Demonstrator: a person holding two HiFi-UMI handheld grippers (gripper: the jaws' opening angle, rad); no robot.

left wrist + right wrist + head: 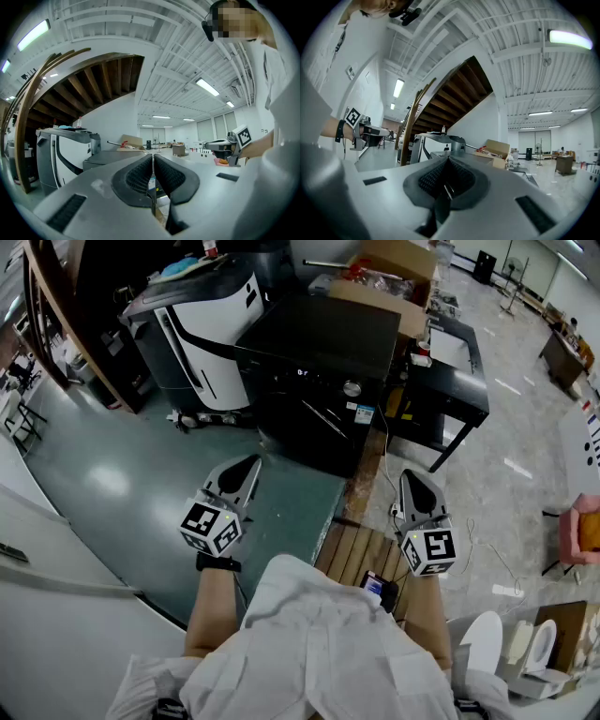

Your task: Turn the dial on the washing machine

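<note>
Left gripper (pixel 246 468) and right gripper (pixel 411 478), jaws together and empty, sit well short of the small silver round dial (pixel 352 388) on the black washing machine (pixel 319 338); right looks nearer.

l tool (pixel 248 463) jaws shut, empty, pointing level, r tool (pixel 411 476) same, side by side, well apart

A white-and-black machine (pixel 202 329) stands near a cardboard box (pixel 398 261) and a black table (pixel 469 390); a white toilet (pixel 542 648) sits well apart.
</note>
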